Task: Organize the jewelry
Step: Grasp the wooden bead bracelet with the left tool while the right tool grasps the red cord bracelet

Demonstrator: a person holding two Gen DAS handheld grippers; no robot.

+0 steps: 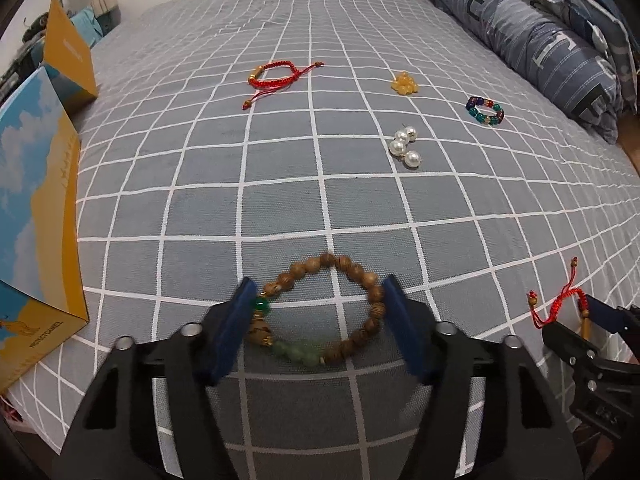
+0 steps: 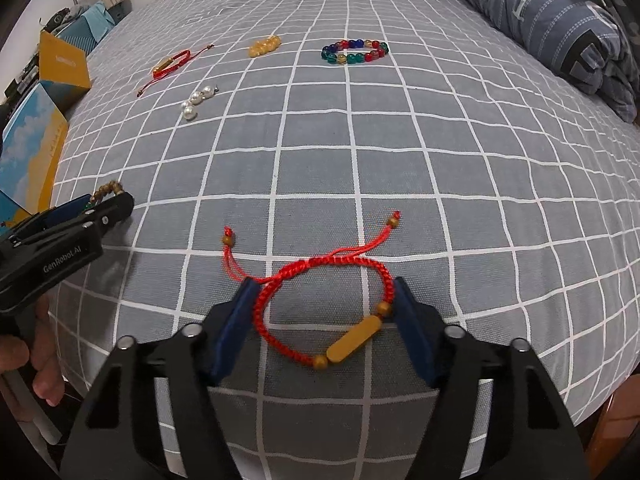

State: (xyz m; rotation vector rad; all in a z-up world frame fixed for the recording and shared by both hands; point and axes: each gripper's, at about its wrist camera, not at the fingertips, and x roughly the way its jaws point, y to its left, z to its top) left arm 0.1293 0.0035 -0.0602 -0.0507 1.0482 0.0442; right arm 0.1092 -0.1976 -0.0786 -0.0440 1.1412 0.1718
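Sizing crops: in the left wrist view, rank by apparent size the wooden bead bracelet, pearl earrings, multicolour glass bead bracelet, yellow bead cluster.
1. Wooden bead bracelet, though nearest the camera.
2. Pearl earrings and multicolour glass bead bracelet: alike.
3. Yellow bead cluster, farthest.

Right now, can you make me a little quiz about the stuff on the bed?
1. True or false: the left gripper is open around the wooden bead bracelet.
2. What lies between the right gripper fingers? A) pearl earrings B) red cord bracelet C) colorful bead bracelet
3. Fill in: the pearl earrings rest on the ____ bedspread.

Key: 1 true; 2 B, the red cord bracelet; 3 checked.
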